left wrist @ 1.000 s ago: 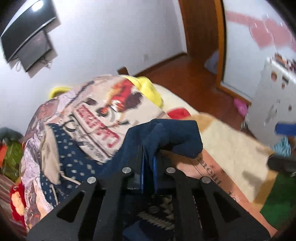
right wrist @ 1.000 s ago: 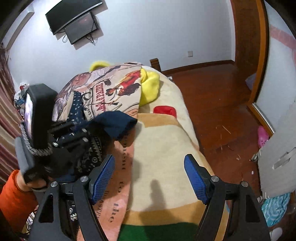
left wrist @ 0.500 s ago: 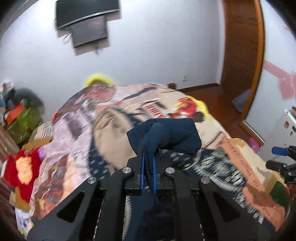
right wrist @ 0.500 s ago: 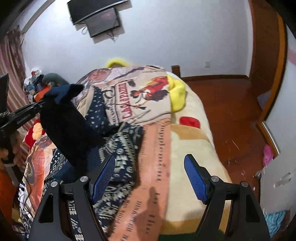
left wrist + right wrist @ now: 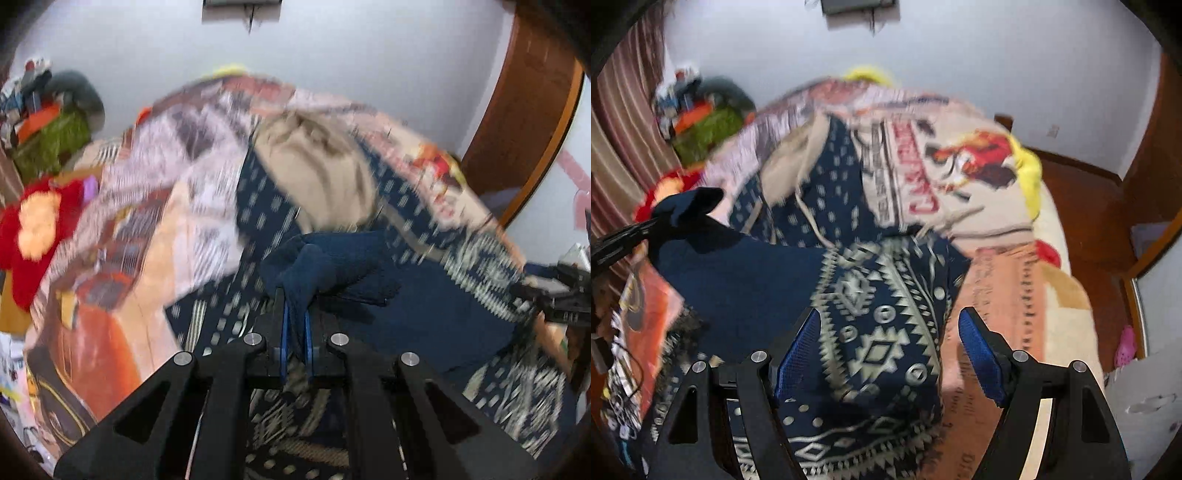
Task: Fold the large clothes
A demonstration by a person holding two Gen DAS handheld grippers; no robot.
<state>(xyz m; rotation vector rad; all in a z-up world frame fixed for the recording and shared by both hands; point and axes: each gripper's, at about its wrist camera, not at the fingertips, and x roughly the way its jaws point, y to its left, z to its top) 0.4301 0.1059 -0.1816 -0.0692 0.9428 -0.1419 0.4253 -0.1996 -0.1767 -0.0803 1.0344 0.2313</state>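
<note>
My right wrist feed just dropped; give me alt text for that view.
The open right gripper hovers over a navy patterned garment spread on the bed, nothing between its blue pads. At left, the left gripper pinches the garment's plain navy edge.

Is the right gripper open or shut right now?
Open. The right gripper has its blue fingers wide apart over the navy patterned garment, pinching nothing.

Navy garment (image 5: 871, 332) shows cream geometric motifs, plain navy inside; bedspread (image 5: 960, 166) is cream with red print; pillow (image 5: 1028, 166) yellow.
</note>
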